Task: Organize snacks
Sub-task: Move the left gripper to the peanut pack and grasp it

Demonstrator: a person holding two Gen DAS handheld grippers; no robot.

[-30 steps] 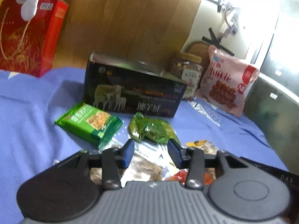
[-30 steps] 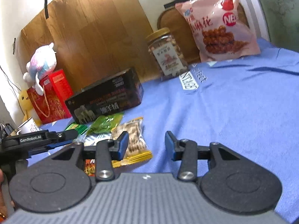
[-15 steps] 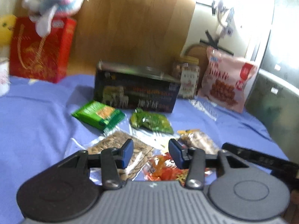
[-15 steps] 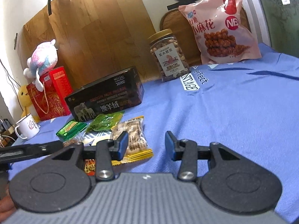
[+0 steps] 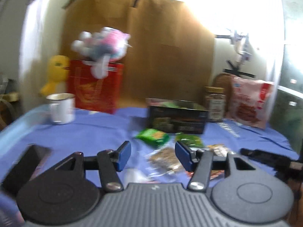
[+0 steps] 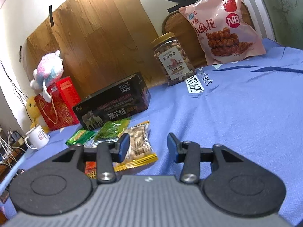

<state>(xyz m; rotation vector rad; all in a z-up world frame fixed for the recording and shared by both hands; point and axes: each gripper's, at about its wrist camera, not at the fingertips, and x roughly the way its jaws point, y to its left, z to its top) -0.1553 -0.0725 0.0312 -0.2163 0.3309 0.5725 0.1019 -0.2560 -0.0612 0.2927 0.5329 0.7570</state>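
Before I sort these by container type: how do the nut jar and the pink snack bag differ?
The nut jar is a rigid clear cylinder with a gold lid, its nuts visible; the pink snack bag is soft, opaque and printed. The jar stands upright by itself; the bag is taller and wider. Both sit at the back of the blue cloth.

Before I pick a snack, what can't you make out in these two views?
- Left wrist view: motion blur; print on the green packets and dark box is unreadable.
- Right wrist view: the orange packet is mostly hidden behind the right gripper.
- Box contents: not visible in the right view, blurred in the left.
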